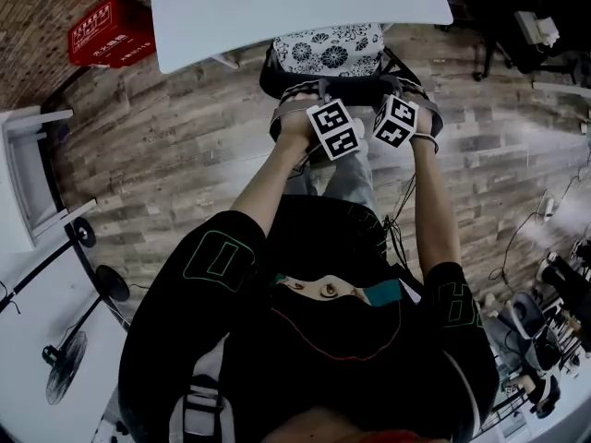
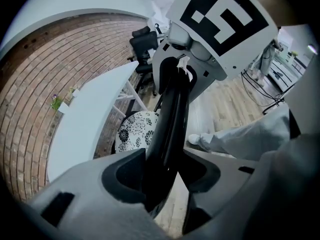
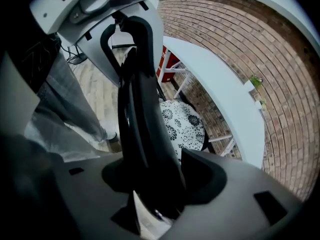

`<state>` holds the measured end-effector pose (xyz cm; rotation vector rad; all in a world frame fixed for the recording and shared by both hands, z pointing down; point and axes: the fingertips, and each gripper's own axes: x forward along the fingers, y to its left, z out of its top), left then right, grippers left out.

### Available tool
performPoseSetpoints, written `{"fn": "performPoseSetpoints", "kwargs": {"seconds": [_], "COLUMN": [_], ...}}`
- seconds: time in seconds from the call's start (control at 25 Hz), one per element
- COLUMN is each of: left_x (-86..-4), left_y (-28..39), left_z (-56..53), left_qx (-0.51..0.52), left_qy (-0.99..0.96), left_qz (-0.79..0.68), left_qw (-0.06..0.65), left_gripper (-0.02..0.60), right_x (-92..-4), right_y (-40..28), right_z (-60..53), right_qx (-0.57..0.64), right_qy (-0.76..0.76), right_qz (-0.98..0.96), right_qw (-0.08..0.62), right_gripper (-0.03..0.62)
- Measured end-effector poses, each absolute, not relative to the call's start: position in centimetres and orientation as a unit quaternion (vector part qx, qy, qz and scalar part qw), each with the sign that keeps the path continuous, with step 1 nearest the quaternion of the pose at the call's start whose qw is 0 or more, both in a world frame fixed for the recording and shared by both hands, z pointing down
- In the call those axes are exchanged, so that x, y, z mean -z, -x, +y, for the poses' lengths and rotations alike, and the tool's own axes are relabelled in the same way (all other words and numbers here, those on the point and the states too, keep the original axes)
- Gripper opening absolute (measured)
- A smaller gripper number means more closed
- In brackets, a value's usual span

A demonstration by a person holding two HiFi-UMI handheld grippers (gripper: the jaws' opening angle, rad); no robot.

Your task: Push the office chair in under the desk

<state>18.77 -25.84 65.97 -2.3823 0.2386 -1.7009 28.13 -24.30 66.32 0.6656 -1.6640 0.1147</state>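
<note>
Head view: high overhead, aimed steeply down past the person's torso (image 1: 305, 340) to the tabletop (image 1: 277, 7) at frame top; wide, far enough to take in everything.
Left gripper view: hard against the chair back (image 2: 167, 119), facing along it; tabletop on the left.
Right gripper view: equally close, mirrored; tabletop on the right.
Shared by all three: chair back, patterned seat cushion (image 1: 331, 49), tabletop, plank floor (image 1: 185, 146).

open floor (image 1: 185, 146) flanking office chair (image 1: 328, 49), desk (image 1: 277, 7) overhanging it — red crate (image 1: 111, 30) left
</note>
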Motion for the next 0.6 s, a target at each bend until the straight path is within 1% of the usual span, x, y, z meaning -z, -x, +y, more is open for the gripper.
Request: {"fn": "performPoseSetpoints", "kwargs": {"seconds": [0.16,0.44,0.6], "left_x": [-65.9,-66.1,-66.2], "left_y": [-20.4,-22.8,-24.5], "left_z": [-28.8,-33.3,-35.1], "left_qx": [0.577,0.584,0.589], "left_qy": [0.804,0.795,0.789], "left_qz": [0.101,0.143,0.167], "left_qw": [0.101,0.078,0.06], "left_gripper": [0.201,0.204,0.213], "right_x": [-66.2,-65.9,-65.8], "right_y": [-29.7,-32.3,-34.3], "right_z": [-27.5,-32.8,-35.3], "right_qx": [-0.03,0.021,0.059], "right_qy": [-0.283,-0.284,-0.285], "right_qz": [-0.735,-0.748,-0.739], "right_qw": [0.615,0.599,0.608], "right_gripper": [0.229,0.225,0.232]}}
